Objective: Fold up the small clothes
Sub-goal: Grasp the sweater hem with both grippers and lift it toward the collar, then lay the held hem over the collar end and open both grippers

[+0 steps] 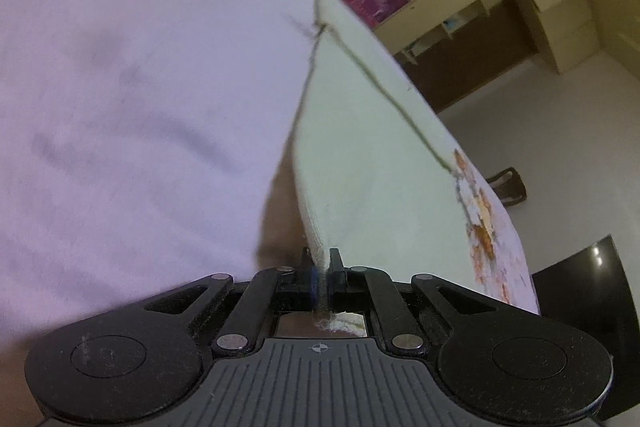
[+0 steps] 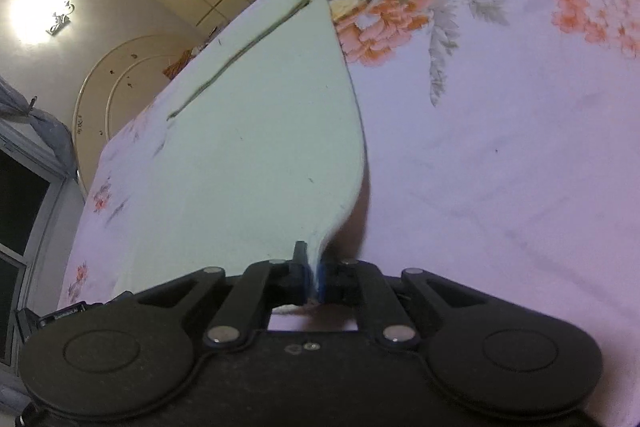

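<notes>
Pinched by left gripper (image 1: 321, 277) and right gripper (image 2: 314, 277) at near corners of pale cloth (image 2: 256, 131), raised off floral sheet (image 2: 500, 147), probably for folding away.

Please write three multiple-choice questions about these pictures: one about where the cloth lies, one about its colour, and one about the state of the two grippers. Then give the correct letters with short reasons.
1. Where does the cloth lie?
A. on a flowered bedsheet
B. in a basket
C. on a chair

2. What colour is the cloth?
A. dark red
B. pale green
C. black

3. How are the left gripper and right gripper?
A. both open and empty
B. one open
C. both shut on the cloth's edge

Answers: 1 A, the sheet surrounds it; 2 B, both views show it; 3 C, fabric is pinched between each pair of jaws.
</notes>
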`<action>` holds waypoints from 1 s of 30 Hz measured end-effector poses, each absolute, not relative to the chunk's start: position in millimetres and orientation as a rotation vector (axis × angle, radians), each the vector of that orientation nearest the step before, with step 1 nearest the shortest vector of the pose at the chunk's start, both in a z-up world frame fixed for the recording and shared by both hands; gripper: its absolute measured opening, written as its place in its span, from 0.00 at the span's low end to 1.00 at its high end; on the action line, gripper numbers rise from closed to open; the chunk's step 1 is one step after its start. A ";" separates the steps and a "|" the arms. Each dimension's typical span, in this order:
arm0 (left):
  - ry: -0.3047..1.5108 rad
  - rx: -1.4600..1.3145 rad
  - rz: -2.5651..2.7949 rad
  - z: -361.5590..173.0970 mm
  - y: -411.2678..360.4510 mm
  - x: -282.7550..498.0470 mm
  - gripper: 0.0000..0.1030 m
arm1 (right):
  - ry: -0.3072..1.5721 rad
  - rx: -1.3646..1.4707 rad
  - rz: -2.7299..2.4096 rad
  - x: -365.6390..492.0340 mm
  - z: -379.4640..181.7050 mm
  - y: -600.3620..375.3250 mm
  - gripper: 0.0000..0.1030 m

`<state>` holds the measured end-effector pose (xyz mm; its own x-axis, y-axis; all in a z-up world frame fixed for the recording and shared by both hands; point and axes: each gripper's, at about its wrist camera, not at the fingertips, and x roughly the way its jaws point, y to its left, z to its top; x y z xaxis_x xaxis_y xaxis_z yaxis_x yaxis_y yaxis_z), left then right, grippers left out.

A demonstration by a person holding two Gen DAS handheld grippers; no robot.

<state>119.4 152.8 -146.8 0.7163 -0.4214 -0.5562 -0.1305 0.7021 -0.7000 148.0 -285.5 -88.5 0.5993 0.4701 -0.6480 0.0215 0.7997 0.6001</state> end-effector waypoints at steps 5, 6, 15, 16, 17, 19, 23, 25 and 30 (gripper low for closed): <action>0.687 -0.739 -0.201 -103.1 154.3 133.9 0.04 | 0.813 0.556 0.310 154.9 -50.7 -279.0 0.05; 0.665 -0.741 -0.206 -93.8 158.2 139.1 0.04 | 0.794 0.543 0.318 160.1 -44.1 -277.7 0.05; 0.527 -0.728 -0.265 -21.1 157.1 242.5 0.04 | 0.676 0.429 0.356 267.1 25.8 -272.6 0.05; 0.514 -0.727 -0.266 -14.8 155.9 259.4 0.04 | 0.668 0.426 0.355 280.2 31.8 -273.8 0.05; 0.505 -0.730 -0.263 -11.6 150.8 278.8 0.04 | 0.663 0.421 0.353 294.2 37.0 -275.0 0.05; 0.493 -0.744 -0.259 -7.4 151.2 310.5 0.04 | 0.661 0.417 0.346 324.2 42.7 -276.5 0.05; 0.511 -0.735 -0.231 -10.6 152.9 383.2 0.04 | 0.676 0.441 0.340 383.8 39.3 -282.4 0.05; 0.533 -0.734 -0.212 -18.7 155.0 417.7 0.04 | 0.691 0.456 0.346 414.9 32.5 -284.9 0.05; 0.607 -0.723 -0.141 -53.5 156.7 489.5 0.04 | 0.755 0.514 0.349 498.0 -2.9 -288.0 0.05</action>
